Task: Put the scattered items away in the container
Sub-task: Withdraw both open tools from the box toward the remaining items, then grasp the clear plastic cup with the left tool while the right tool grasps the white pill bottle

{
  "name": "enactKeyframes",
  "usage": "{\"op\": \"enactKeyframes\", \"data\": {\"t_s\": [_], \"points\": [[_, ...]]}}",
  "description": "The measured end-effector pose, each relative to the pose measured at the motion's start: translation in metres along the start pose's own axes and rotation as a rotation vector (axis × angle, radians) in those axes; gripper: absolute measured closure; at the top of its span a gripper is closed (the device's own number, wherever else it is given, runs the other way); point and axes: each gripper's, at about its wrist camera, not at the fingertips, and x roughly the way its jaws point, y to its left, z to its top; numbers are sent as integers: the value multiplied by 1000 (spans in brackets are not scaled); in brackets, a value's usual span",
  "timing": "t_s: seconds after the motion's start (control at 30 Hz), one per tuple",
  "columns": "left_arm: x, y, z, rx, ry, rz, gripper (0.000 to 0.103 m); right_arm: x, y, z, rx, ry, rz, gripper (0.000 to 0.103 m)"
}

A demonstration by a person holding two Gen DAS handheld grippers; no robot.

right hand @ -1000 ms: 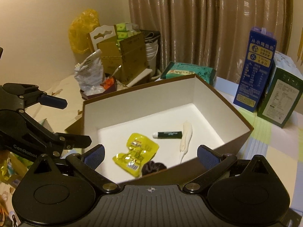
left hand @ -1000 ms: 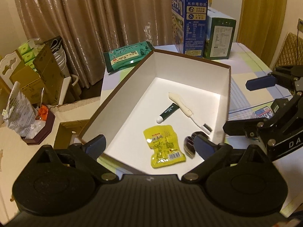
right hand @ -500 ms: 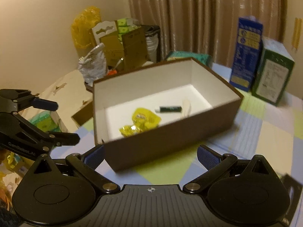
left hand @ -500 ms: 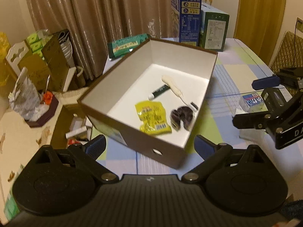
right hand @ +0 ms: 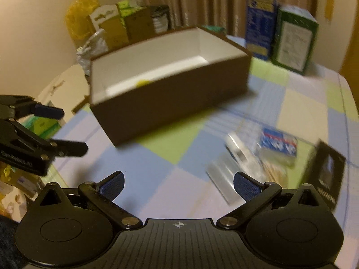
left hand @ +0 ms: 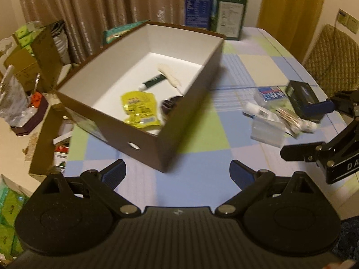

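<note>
Both tools are spread and empty. The left tool [left hand: 177, 174] hangs over the counter [left hand: 202, 179] at the near corner of the box [left hand: 190, 103]. The right tool [right hand: 178, 182] hangs over bare cloth just left of the loose items.

The box stands at the far left of the counter. It already holds a yellow sachet [left hand: 140, 109], a green tube [left hand: 152, 81], a toothbrush [left hand: 169, 77] and a dark round item, partly hidden.

Items not yet stowed lie in a cluster to the right, well apart from the box: a clear plastic packet [left hand: 267, 130], a blue-and-white pack [right hand: 278, 143], a bundle of thin sticks [left hand: 289, 118] and a black carton [left hand: 303, 99].

Handling estimate: all appear light. The packet is probably slick and limp; pinch it at an edge. Grip the black carton, likely stiff, across its narrow faces. The sticks may scatter; take them at mid-length.
</note>
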Motion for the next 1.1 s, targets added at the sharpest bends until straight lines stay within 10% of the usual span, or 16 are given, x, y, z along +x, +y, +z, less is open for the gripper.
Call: {"op": "enactKeyframes", "data": {"t_s": [1.1], "points": [[134,-146,40,236,88,-225,8,-7,-149,-68,376,47,-221,17]]}}
